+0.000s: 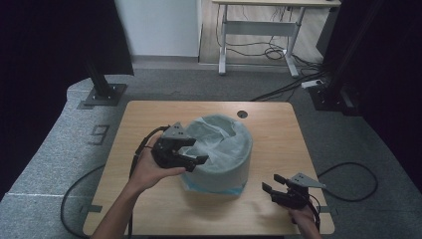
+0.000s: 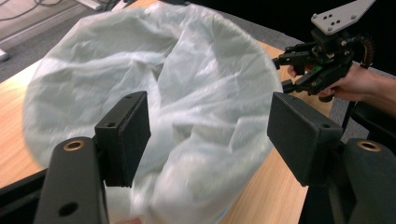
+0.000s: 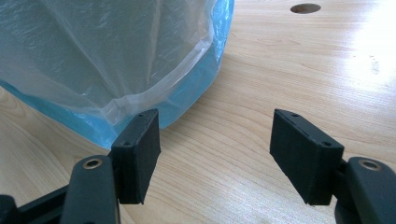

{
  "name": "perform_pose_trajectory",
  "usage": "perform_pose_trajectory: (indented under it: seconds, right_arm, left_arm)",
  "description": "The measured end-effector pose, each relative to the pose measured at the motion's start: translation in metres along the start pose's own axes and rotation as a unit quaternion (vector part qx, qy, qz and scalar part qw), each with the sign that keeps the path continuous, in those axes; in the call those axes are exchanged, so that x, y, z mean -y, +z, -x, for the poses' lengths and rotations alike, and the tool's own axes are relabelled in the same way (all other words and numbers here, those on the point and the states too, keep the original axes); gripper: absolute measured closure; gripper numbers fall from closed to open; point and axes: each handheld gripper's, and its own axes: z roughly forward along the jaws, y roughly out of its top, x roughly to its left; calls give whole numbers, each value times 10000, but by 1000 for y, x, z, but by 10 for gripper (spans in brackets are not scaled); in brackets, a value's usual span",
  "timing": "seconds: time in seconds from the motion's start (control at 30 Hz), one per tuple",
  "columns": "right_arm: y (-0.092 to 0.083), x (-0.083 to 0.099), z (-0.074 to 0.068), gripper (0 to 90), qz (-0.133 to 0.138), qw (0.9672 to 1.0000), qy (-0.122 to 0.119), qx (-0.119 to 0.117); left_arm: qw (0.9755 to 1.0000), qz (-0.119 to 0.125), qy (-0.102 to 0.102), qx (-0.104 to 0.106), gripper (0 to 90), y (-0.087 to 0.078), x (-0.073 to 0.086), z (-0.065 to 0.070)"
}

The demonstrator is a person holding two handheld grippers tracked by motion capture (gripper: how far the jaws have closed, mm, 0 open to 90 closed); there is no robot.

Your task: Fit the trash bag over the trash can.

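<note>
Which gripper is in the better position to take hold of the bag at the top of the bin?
Probably left: the left gripper is open at the bag on the bin rim. The right gripper is open, low on the table, apart.

bin blocks the middle of the table, open wood on either side

a round bin (image 1: 219, 152) lined with a pale bag (image 2: 187, 93) stands mid-table, the bag's loose skirt spreading onto the wood around its foot. the left gripper (image 1: 191, 154), jaws apart, hangs at the bin's left rim. the right gripper (image 1: 273, 185), jaws apart with nothing between them, sits near the front right corner, apart from the bin. bare table (image 1: 278, 129) lies to the right and behind, around a small hole (image 1: 242, 114).
</note>
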Motion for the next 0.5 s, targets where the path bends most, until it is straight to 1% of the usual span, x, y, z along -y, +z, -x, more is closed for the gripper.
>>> perform_pose_trajectory:
  seconds: [0.07,0.13,0.27,0.4,0.5]
  right_arm:
    - [0,0,0,325,-9,10000,-10,-10]
    - [1,0,0,325,-20,10000,-11,-10]
    - [2,1,0,324,-25,10000,-31,-20]
    - [3,1,0,324,-53,10000,-33,-27]
    - [4,1,-1,324,-66,10000,-49,-22]
  left_arm:
    - [9999,-13,4,-149,297,-5,7,-1]
    - [9997,7,-55,-243,296,-11,15,-5]
    - [9993,13,-163,-336,294,-20,29,-11]
    - [9989,40,-283,-373,294,-29,44,-16]
    - [9986,75,-377,-358,294,-34,57,-19]
